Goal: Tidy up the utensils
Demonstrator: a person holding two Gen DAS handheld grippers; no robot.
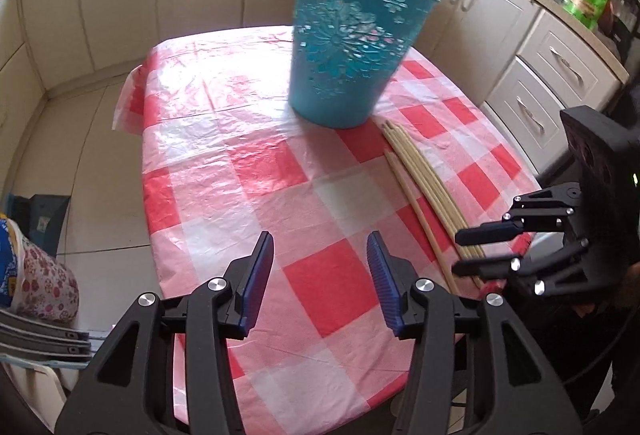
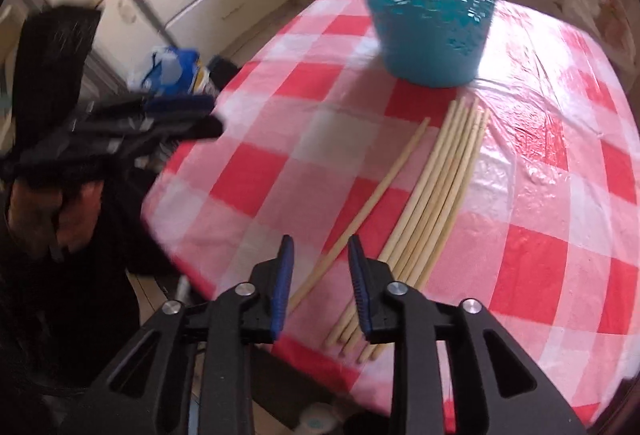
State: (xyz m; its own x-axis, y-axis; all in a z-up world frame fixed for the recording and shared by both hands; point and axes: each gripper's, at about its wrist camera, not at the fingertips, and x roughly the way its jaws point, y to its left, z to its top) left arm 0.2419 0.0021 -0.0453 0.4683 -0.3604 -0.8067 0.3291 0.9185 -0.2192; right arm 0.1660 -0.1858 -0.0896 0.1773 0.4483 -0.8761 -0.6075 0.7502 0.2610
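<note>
Blue ribbed pads line both grippers, and neither has anything between them: the left gripper [image 1: 320,275] hangs spread wide over bare checked cloth, and the right gripper [image 2: 320,275] stands parted more narrowly at the near ends of the chopsticks, holding nothing. From its own camera, the lone chopstick [image 2: 360,203] lies slantwise with its near end at the left pad, a little apart from the bundle of chopsticks [image 2: 432,195], whose near ends pass under the right pad. That is the first risk, in my judgement: closing here could catch a stick of the bundle as well as the single one, or pinch a round stick off-centre so that it rolls out. The near ends lie close to the desk [image 2: 560,235] edge, so a nudge toward the person could tip sticks to the floor. The plastic cloth is glossy and wrinkled, and a pad dragged along it might bunch it and scatter the row. Farther off stands the teal bucket [image 1: 344,47], upright, just beyond the far tips, with what look like stick ends already showing at its rim. It is tall and probably light; a long chopstick brought in low could strike its wall and push it over.
</note>
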